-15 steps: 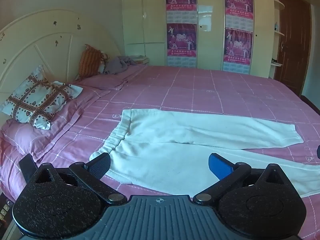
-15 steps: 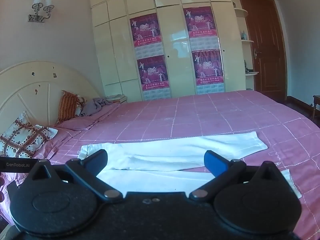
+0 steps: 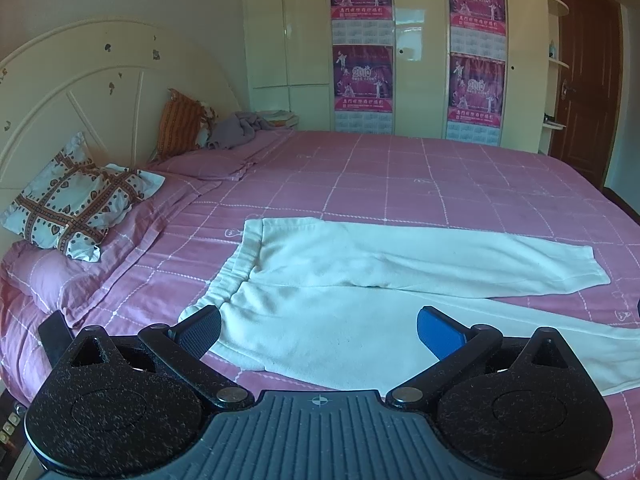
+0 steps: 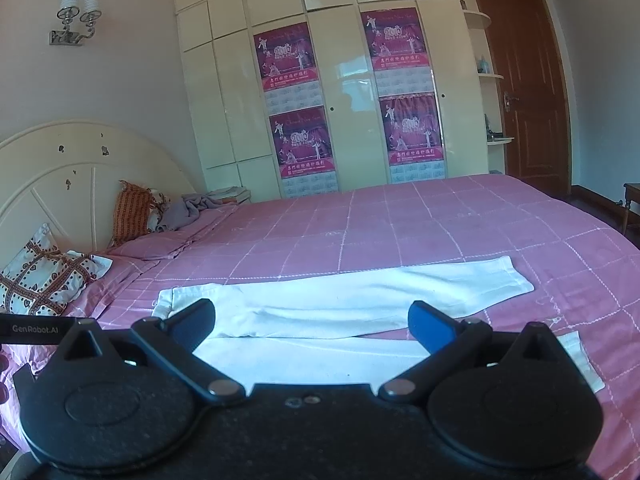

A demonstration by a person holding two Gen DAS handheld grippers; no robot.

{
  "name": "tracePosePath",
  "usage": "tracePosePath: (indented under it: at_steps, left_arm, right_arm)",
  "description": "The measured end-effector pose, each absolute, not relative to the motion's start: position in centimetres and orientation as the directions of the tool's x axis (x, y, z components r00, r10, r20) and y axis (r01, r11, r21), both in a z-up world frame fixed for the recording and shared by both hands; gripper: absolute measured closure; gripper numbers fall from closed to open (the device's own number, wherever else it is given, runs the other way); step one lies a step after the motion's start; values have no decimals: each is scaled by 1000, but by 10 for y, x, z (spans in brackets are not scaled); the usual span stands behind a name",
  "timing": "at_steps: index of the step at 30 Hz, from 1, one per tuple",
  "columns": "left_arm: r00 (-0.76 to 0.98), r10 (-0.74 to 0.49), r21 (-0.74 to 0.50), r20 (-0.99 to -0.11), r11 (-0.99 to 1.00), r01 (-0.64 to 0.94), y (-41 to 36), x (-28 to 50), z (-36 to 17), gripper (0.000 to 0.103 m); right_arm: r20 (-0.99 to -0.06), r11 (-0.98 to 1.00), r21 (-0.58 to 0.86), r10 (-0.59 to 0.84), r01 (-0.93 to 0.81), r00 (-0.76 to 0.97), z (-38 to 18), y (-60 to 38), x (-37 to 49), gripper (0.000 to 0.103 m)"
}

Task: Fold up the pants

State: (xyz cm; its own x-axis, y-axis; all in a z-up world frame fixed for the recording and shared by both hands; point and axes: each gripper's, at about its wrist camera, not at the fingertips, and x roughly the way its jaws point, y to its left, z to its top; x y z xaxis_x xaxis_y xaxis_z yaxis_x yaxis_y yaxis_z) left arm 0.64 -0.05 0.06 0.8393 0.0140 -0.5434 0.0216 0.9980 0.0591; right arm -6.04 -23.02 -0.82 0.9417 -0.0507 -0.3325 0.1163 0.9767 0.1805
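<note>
Left wrist view shows the white pants point(image 3: 360, 288) lying flat on the pink checked bed point(image 3: 440, 184), waistband toward the headboard point(image 3: 92, 92) and both legs stretched away from it toward the foot of the bed. The far leg lies straight; the near leg angles slightly apart from it, so a strip of pink bedcover shows between the two cuffs. The left tongs point(image 3: 318, 328) hang above the near edge of the pants by the waistband, spread wide, with nothing between the dark pad and the blue pad; whether they touch the cloth cannot be told.

Right wrist view shows the same pants point(image 4: 348, 304) from farther toward the foot of the bed point(image 4: 440, 232). The right tongs point(image 4: 312, 322) are also spread wide and hold nothing, poised over the near leg.

Beside the headboard, a patterned pillow point(image 3: 76, 204) rests on a pink pillow, and an orange striped cushion point(image 3: 180, 120) leans against the headboard farther along, with a grey crumpled cloth point(image 3: 240, 130) just beside it. Beyond the bed stands a cream wardrobe point(image 4: 352, 80) with four purple posters on it, and a brown door point(image 4: 524, 88) next to it.
</note>
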Motion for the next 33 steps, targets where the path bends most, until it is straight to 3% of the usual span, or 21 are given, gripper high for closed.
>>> tracePosePath:
  at_steps: [14, 33]
  left_arm:
    - [842, 17, 59, -539, 998, 18, 0, 17, -6, 0]
    - [856, 13, 86, -517, 996, 37, -6, 20, -7, 0]
  right_arm:
    - [-348, 978, 171, -57, 123, 936, -10, -226, -52, 0]
    - [-268, 981, 159, -67, 113, 961, -6, -226, -54, 0]
